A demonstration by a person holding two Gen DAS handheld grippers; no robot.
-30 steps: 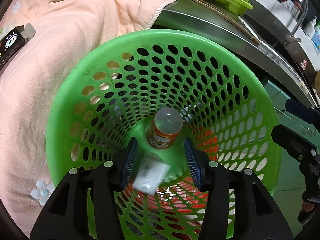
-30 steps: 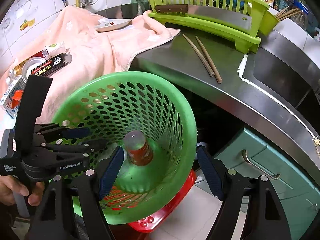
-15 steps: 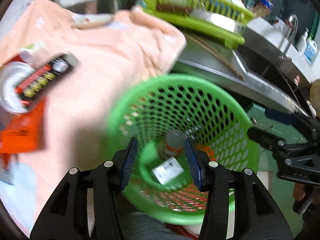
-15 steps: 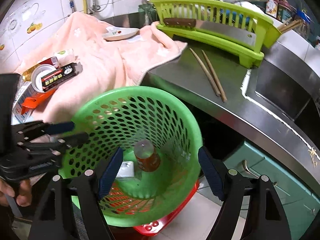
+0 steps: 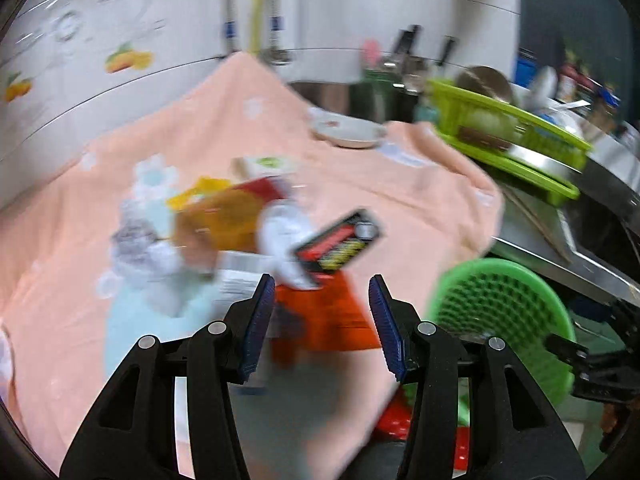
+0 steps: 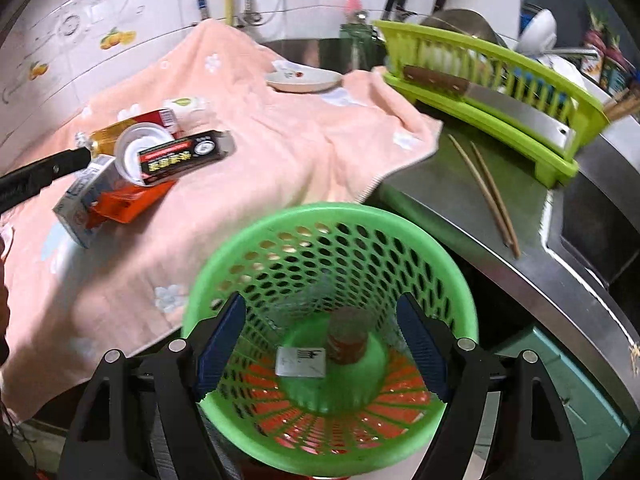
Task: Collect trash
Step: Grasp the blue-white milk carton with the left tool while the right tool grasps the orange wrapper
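A green perforated basket (image 6: 328, 216) stands below the counter's edge. Inside it lie a bottle with an orange label (image 6: 348, 340) and a white packet (image 6: 300, 362). My right gripper (image 6: 322, 336) hangs open over the basket's mouth, its fingers apart from both items. On the pink towel (image 6: 280, 152) sits a trash pile: a black box (image 6: 184, 156), an orange box (image 6: 128, 204), a white lid (image 6: 136, 148) and a carton (image 6: 80, 200). My left gripper (image 5: 320, 284) is open and empty just before the blurred orange box (image 5: 324, 320) and black box (image 5: 340, 240).
A white plate (image 6: 304, 78) lies on the towel's far end. A green dish rack (image 6: 492, 92) holding a cleaver stands on the steel counter (image 6: 440, 208), with two chopsticks (image 6: 488, 192) in front. A sink (image 6: 600, 216) is at right. Something red (image 6: 348, 408) shows under the basket.
My left gripper has risen out of the basket and swung left to face the trash pile on the towel. The white packet now lies on the basket's bottom. The right gripper drew back slightly.
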